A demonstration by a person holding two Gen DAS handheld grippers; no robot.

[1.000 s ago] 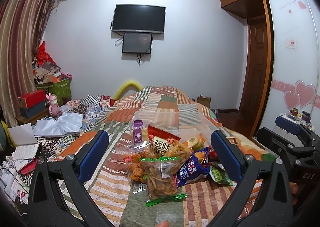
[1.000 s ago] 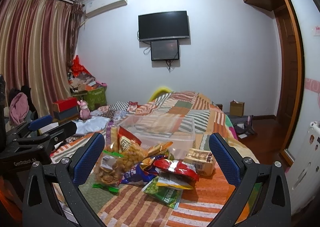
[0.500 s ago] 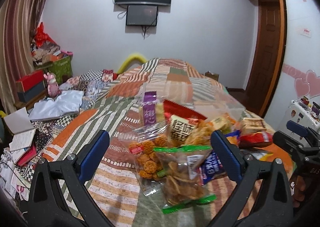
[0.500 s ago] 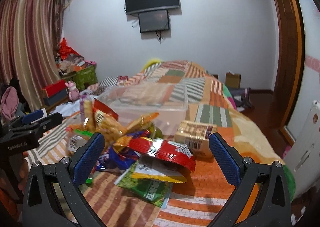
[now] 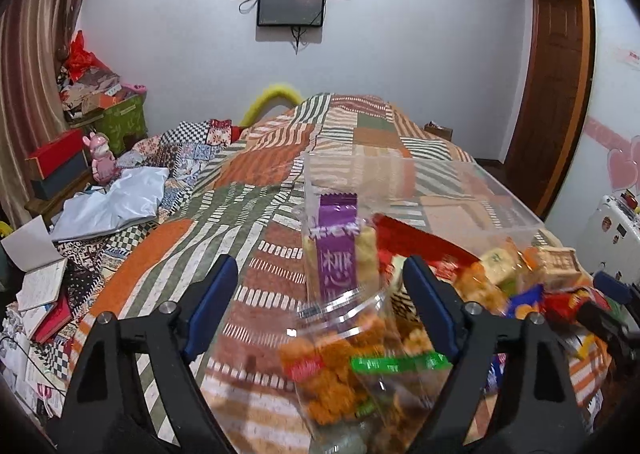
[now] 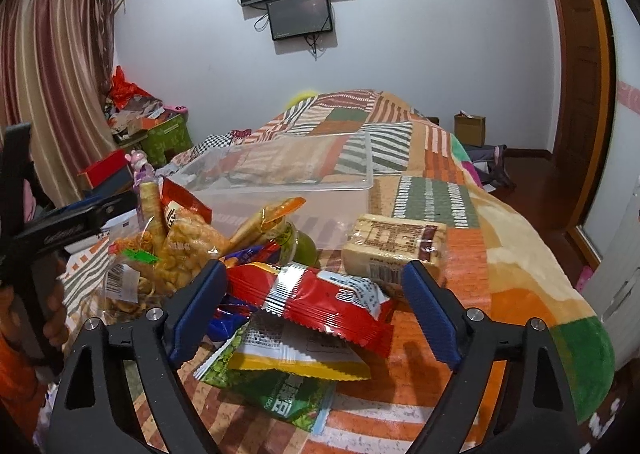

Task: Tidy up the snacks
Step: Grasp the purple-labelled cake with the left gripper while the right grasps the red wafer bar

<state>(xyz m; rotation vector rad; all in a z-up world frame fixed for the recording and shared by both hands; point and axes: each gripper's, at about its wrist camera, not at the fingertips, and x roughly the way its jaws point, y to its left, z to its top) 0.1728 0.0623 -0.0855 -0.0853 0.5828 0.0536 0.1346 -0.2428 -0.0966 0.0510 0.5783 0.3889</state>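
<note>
A pile of snack packets lies on the patchwork bed. In the left wrist view my left gripper (image 5: 320, 306) is open, its jaws either side of a clear bag of orange snacks (image 5: 332, 366) and a purple-labelled pack (image 5: 338, 254). In the right wrist view my right gripper (image 6: 314, 308) is open, its jaws either side of a red packet (image 6: 320, 298) that lies on a yellow-edged packet (image 6: 296, 354) and a green packet (image 6: 280, 394). A wrapped biscuit block (image 6: 396, 246) lies behind it. A clear plastic bin (image 6: 288, 178) stands behind the pile.
The bed quilt (image 6: 500, 286) slopes off to the right toward a wooden door (image 6: 576, 66). At the left are curtains (image 6: 48, 66), boxes (image 5: 56, 162), books (image 5: 40, 286) and a pink toy (image 5: 102, 152). The left gripper also shows in the right wrist view (image 6: 64, 230).
Both grippers have moved forward and down toward the snack pile, which now looms larger between their jaws. Both jaws stay open.
</note>
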